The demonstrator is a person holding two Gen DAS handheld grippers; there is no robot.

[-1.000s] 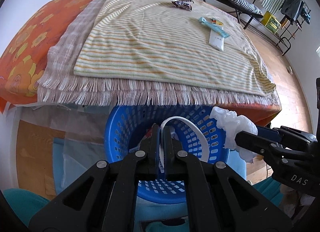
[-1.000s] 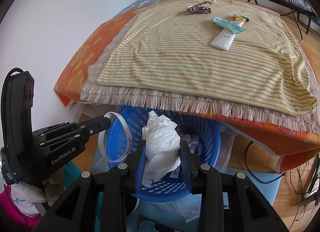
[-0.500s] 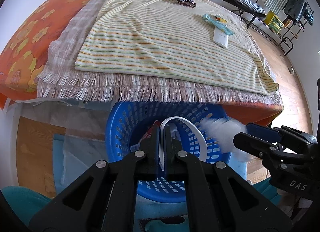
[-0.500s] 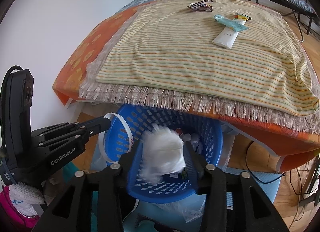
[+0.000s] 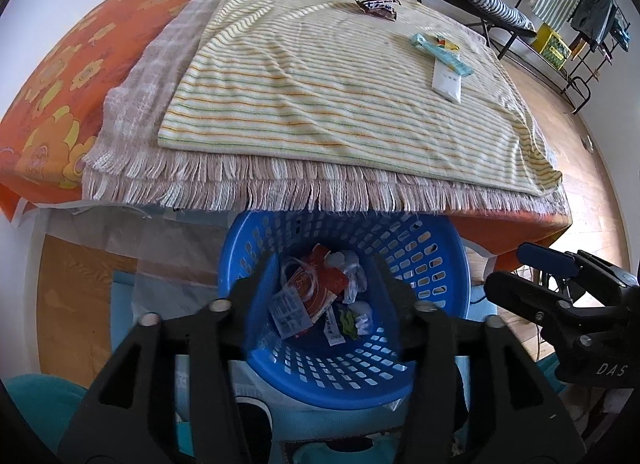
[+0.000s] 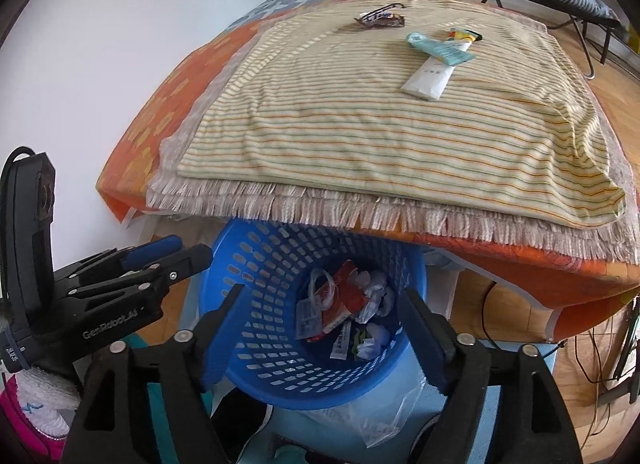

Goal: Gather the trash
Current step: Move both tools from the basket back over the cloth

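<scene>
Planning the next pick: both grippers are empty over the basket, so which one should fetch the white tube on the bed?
Right, probably. The white tube lies toward the bed's right side, nearer the open right gripper than the left gripper.

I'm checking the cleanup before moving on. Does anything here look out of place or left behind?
Yes. Trash is left on the striped blanket: a dark snack wrapper at the far end, and a white tube with a teal wrapper lying across it. The blue basket holds the rest; nothing looks spilled around it.
</scene>
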